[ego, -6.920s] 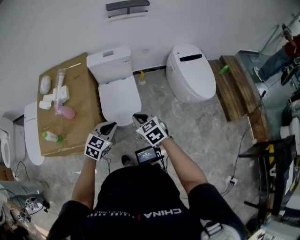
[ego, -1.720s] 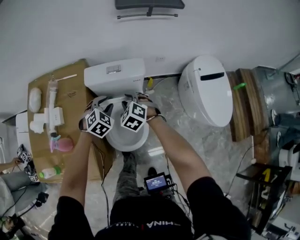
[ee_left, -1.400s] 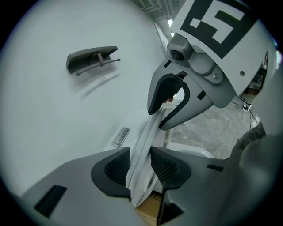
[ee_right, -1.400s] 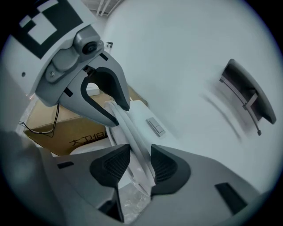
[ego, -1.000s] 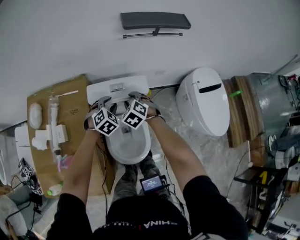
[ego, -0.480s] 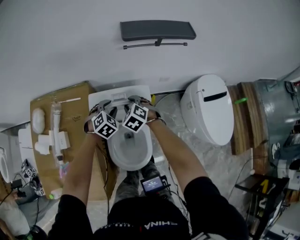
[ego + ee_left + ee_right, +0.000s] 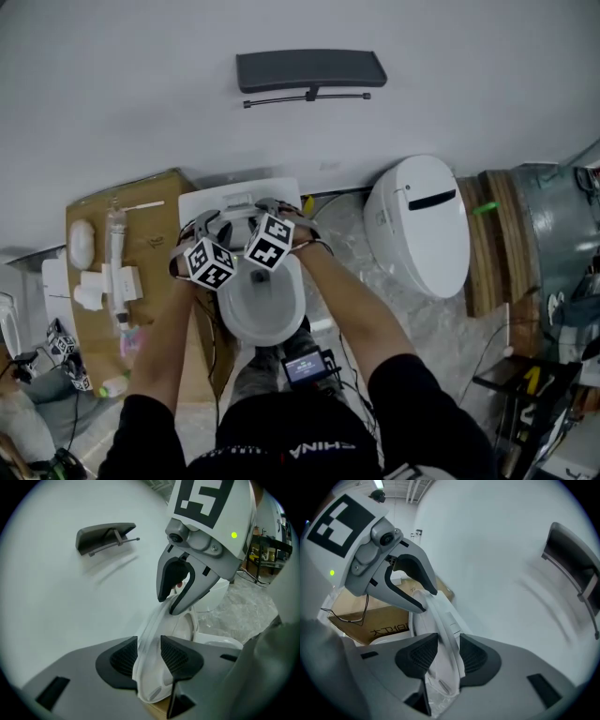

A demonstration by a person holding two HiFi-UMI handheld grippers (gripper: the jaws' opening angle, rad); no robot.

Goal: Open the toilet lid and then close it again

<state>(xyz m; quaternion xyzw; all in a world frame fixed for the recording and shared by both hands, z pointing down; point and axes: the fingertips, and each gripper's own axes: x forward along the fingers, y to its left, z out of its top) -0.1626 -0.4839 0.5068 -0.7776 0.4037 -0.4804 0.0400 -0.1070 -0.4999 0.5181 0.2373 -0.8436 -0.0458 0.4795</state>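
Seen from your head, the toilet lid (image 7: 241, 217) stands raised at the far end of the bowl (image 7: 264, 305). Your left gripper (image 7: 208, 225) and right gripper (image 7: 272, 214) are on it. The left gripper view shows narrow jaws clamping the lid's edge (image 7: 152, 677). The right gripper view shows the same grip (image 7: 440, 620).

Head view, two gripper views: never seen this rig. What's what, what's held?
No robot here: a person holds a two-jaw gripper in each hand; the marker cubes are part of them. The head view comes from a camera on the person's head, looking down on their arms and a toilet. Each gripper view comes from a camera riding on that gripper, looking along its jaws. The left gripper and right gripper each clamp the edge of the raised lid, which stands upright near the wall. Beside the toilet, a cardboard box carries small items; a second toilet stands on the other side.
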